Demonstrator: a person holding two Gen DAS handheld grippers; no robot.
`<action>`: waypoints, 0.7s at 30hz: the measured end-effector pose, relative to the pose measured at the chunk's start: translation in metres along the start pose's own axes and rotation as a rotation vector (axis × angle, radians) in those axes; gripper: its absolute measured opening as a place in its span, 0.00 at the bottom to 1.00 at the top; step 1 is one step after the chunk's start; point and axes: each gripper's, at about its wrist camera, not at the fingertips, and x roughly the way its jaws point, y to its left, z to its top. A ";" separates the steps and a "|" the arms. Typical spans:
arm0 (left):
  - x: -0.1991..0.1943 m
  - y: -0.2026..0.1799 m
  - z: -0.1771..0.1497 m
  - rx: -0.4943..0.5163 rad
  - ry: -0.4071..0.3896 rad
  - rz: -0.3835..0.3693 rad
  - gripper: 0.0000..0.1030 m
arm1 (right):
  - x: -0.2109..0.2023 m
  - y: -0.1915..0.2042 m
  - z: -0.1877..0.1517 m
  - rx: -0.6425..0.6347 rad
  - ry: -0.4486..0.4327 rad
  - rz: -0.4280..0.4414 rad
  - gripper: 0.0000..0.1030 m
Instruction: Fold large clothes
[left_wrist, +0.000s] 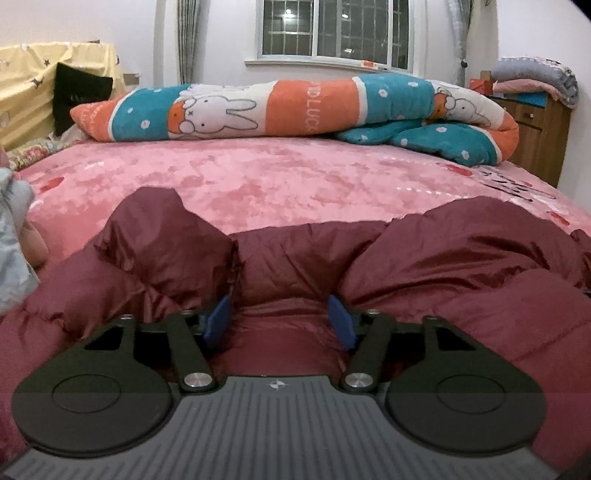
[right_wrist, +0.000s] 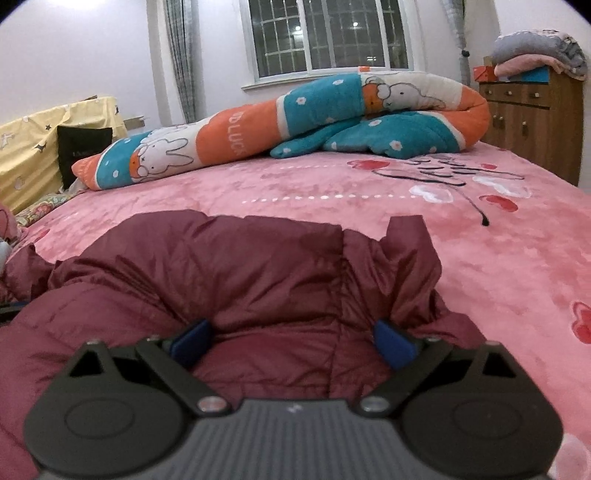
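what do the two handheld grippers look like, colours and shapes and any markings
Both look alike. The left gripper has blue pads on black link arms with silver pivot bolts, round black discs either side, and a ribbed grey body bearing a small white emblem. The right gripper matches it. No cables or sleeves show.

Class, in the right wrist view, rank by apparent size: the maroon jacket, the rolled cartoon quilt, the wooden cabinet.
1. maroon jacket, though its nearness to the camera inflates it
2. rolled cartoon quilt
3. wooden cabinet, partly cut off at the frame edge
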 end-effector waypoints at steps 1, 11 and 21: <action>-0.004 0.000 0.001 0.000 -0.003 -0.001 0.82 | -0.003 0.000 0.001 0.001 0.000 -0.007 0.95; -0.076 -0.001 0.006 -0.029 -0.070 0.024 0.93 | -0.067 0.001 -0.006 0.016 -0.081 -0.033 0.99; -0.159 0.005 -0.010 -0.070 -0.063 0.009 0.93 | -0.123 0.010 -0.028 0.024 -0.064 -0.037 0.99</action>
